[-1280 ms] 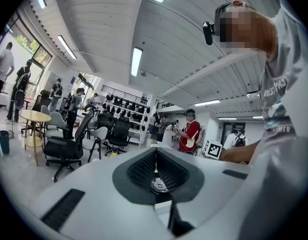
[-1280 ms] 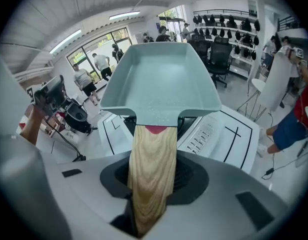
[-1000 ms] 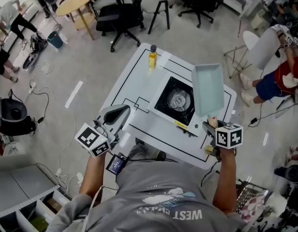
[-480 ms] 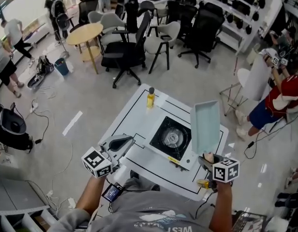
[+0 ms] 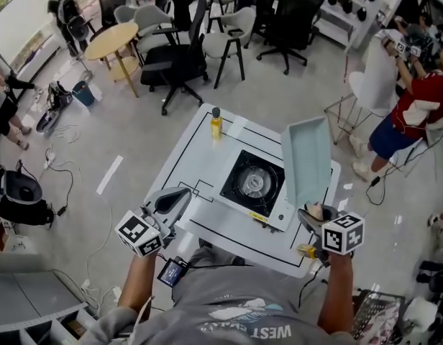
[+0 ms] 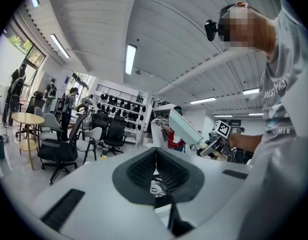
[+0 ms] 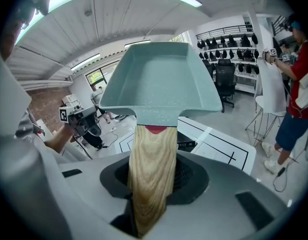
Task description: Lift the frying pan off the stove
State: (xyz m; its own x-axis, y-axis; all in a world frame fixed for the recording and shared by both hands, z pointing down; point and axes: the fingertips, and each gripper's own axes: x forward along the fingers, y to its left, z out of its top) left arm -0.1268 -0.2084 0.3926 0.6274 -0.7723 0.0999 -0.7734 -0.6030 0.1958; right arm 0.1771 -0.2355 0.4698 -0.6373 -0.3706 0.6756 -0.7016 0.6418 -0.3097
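Note:
The frying pan (image 5: 308, 160) is a pale teal rectangular pan with a light wooden handle (image 7: 153, 169). It hangs in the air, tilted up, over the table's right side and clear of the stove (image 5: 254, 183). My right gripper (image 5: 313, 214) is shut on the handle, which runs between its jaws (image 7: 154, 159). The burner on the black stove top is bare. My left gripper (image 5: 180, 196) is held up at the table's near left edge, shut and with nothing in it (image 6: 155, 154). From the left gripper view the pan (image 6: 186, 129) shows off to the right.
A yellow bottle (image 5: 216, 124) stands at the far edge of the white table (image 5: 200, 157) with black lines. Office chairs (image 5: 178, 56) and a round wooden table (image 5: 115, 42) stand behind. A person in red (image 5: 416, 106) is at the right.
The head view has swung over the room. The pan stays lifted in my right gripper beside the stove, and my left gripper has hardly moved.

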